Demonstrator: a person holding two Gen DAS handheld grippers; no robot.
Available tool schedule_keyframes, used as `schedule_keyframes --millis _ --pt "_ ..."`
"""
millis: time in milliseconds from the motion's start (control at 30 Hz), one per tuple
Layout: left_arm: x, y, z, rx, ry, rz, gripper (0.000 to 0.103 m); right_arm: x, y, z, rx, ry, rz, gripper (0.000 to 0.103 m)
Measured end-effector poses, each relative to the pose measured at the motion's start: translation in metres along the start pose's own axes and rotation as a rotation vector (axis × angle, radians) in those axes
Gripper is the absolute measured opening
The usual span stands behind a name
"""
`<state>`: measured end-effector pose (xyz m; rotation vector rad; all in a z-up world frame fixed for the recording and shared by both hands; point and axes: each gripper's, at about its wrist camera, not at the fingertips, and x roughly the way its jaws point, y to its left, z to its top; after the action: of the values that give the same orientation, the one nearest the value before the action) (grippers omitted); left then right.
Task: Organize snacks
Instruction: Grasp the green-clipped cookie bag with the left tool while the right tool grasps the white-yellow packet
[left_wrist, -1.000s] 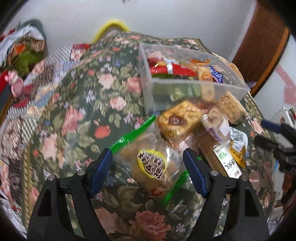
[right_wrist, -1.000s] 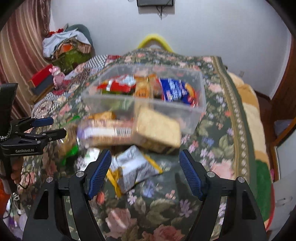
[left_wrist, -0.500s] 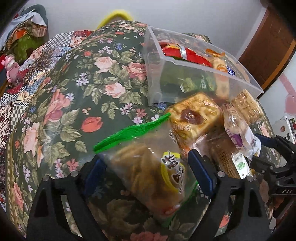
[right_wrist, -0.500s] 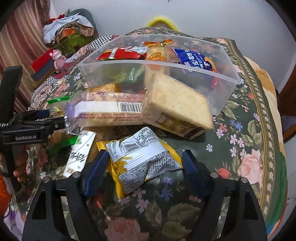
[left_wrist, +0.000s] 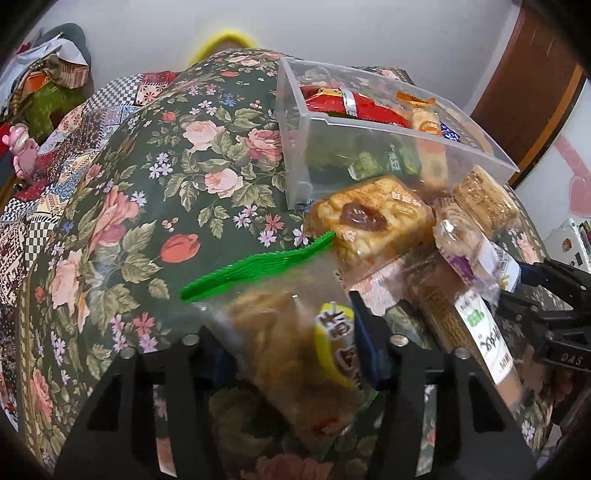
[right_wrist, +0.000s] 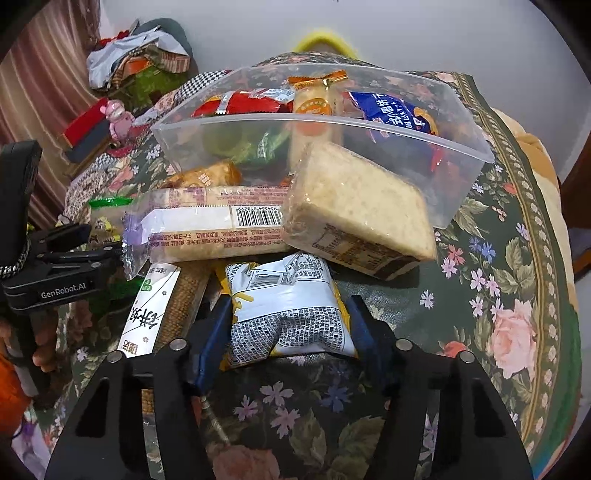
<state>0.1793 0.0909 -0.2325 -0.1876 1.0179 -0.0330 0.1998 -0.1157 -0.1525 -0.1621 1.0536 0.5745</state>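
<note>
My left gripper (left_wrist: 291, 347) is shut on a clear green-edged bag of brown pastries (left_wrist: 291, 332) with a yellow label. My right gripper (right_wrist: 288, 332) is shut on a yellow-and-white snack packet (right_wrist: 291, 310). A clear plastic bin (left_wrist: 369, 147), also in the right wrist view (right_wrist: 332, 125), stands just beyond and holds several snacks. Against its near wall lie a jam biscuit pack (left_wrist: 369, 221), a long wafer pack (right_wrist: 221, 229) and a pale cake slab (right_wrist: 354, 206). The left gripper shows at the left of the right wrist view (right_wrist: 74, 251).
A floral green cloth (left_wrist: 184, 184) covers the table. A long biscuit sleeve with a white label (right_wrist: 155, 310) lies left of my right gripper. Clothes are piled (right_wrist: 140, 55) at the far left, with a pink toy (right_wrist: 118, 118) near them. A brown door (left_wrist: 532, 74) stands at right.
Both grippers moved forward and down onto their packets and closed on them. The snack pile and bin now look nearer.
</note>
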Motion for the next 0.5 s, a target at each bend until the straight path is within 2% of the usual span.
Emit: schedule_keyframes --millis 167,500 --pt "-0.012 0.001 -0.002 0.015 -0.01 0.011 0.048 -0.007 0.003 -0.006 -0.011 -0.012 0.002 0.049" --pt "-0.057 -0.015 0.008 0.037 -0.101 0.004 0.047 -0.04 -0.003 -0.006 0.002 -0.076 -0.015 0.048"
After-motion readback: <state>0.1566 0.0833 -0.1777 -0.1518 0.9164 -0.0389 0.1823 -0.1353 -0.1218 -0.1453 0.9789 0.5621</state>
